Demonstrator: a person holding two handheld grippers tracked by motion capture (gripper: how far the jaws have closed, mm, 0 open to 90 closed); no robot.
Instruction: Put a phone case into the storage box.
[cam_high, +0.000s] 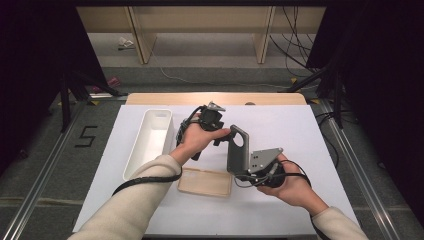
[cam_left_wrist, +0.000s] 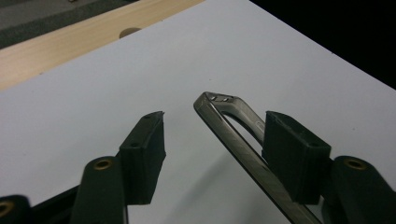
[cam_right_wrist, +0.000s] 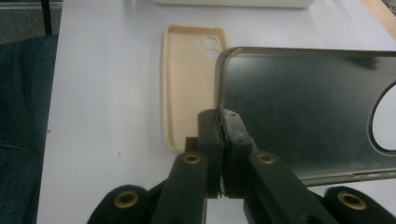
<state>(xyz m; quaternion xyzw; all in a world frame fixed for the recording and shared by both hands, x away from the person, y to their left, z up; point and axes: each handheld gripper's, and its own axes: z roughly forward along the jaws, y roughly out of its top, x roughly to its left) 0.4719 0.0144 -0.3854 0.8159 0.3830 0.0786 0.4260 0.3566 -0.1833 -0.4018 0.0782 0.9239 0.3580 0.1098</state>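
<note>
A dark grey phone case stands upright above the white mat, with my right gripper shut on its lower edge. In the right gripper view the jaws pinch the rim of the grey case, whose camera hole shows at the right. My left gripper is open at the case's top end. In the left gripper view the grey case's corner sits between the jaws, close against the right one and apart from the left one. A beige phone case lies flat on the mat, inner side up.
A long white bin stands on the mat's left side. The white mat covers a wooden table, whose edge shows at the back. The floor beyond holds cables and stand legs.
</note>
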